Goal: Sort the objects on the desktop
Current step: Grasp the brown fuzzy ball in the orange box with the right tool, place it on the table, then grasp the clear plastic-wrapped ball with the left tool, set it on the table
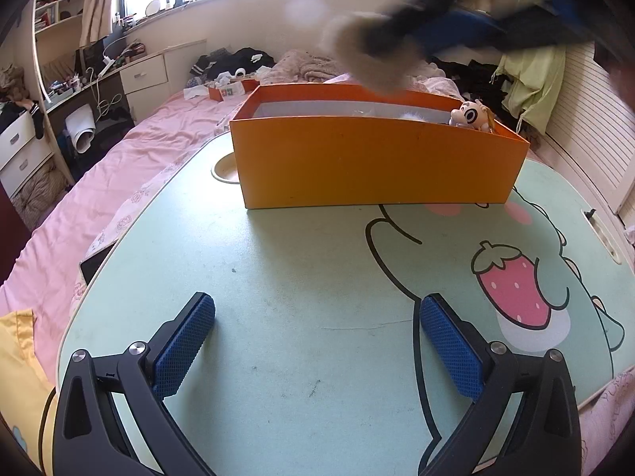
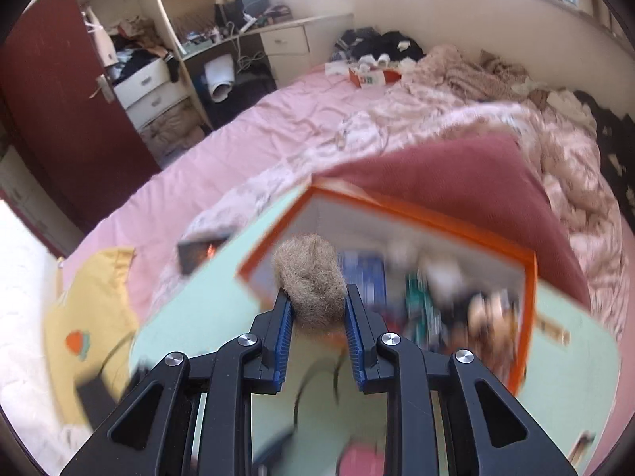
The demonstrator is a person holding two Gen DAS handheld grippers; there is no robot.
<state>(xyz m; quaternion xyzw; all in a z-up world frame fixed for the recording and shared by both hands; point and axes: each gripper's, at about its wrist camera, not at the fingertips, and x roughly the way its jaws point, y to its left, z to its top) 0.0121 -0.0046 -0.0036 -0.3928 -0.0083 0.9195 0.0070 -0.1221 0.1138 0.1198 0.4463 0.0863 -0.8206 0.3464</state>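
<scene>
Right gripper (image 2: 317,305) pinching a fuzzy, rounded tan pom-pom (image 2: 309,281) between ribbed blue pads (image 2: 282,343), held above the open orange cardboard box (image 2: 416,214). Left gripper (image 1: 317,341) spread wide, nothing between its textured pads, low over the smooth mint cartoon-printed lap desk (image 1: 297,261), box straight ahead.

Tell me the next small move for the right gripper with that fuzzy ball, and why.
Probably carry it a little further over the orange box and lower it before opening. The right gripper is shut on the fuzzy brown ball, which hangs near the box's near rim, above the things already inside. The left gripper is open over the table.
</scene>
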